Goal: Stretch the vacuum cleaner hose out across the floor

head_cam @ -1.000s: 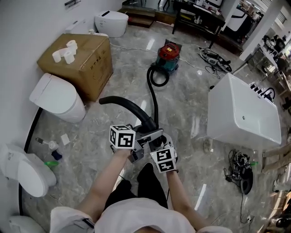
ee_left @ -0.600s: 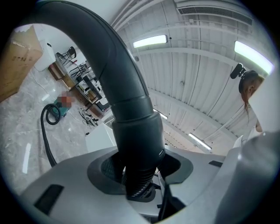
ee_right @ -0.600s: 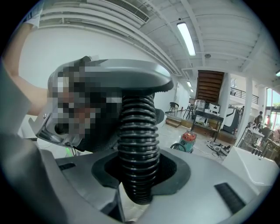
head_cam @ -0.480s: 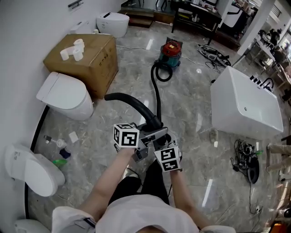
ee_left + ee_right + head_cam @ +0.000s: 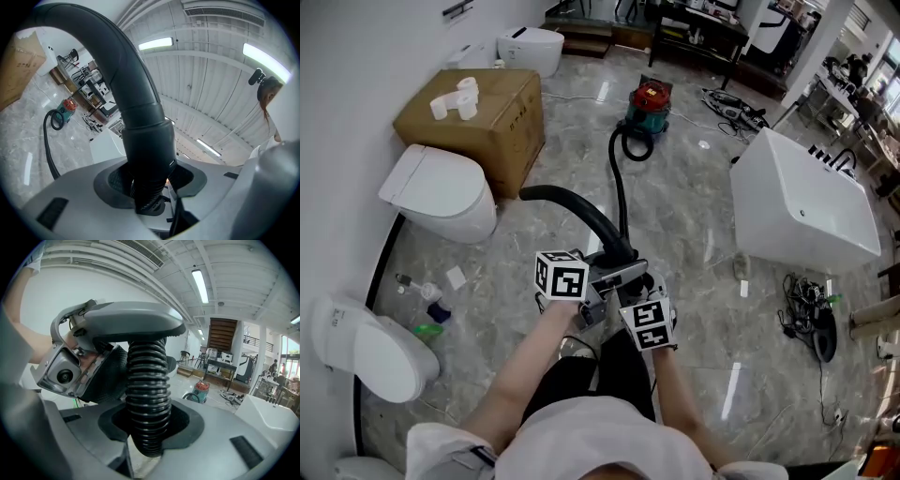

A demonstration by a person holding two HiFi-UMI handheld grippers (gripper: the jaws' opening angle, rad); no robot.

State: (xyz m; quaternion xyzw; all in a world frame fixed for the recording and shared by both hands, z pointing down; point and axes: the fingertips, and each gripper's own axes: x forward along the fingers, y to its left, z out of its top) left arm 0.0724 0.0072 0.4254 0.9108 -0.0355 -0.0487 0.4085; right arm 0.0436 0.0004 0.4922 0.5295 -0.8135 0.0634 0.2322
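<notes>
Vacuum cleaner hose (image 5: 591, 217), centre frame: showing black, ribbed.
Vacuum cleaner (image 5: 652, 98), upper centre: wearing a red top over a teal body.
Cardboard box (image 5: 497, 108), upper left: showing brown.
Bathtub (image 5: 797, 211), right: showing white.
Floor (image 5: 694, 272): showing grey marble veining.

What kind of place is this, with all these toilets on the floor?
Probably a bathroom-fittings showroom or storeroom: several toilets line the wall, a white bathtub stands out in the open, and a big cardboard box sits beside the toilets.

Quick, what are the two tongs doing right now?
Left tongs: closed on the vacuum hose by its smooth cuff.
Right tongs: closed on the hose's ribbed part.
</notes>
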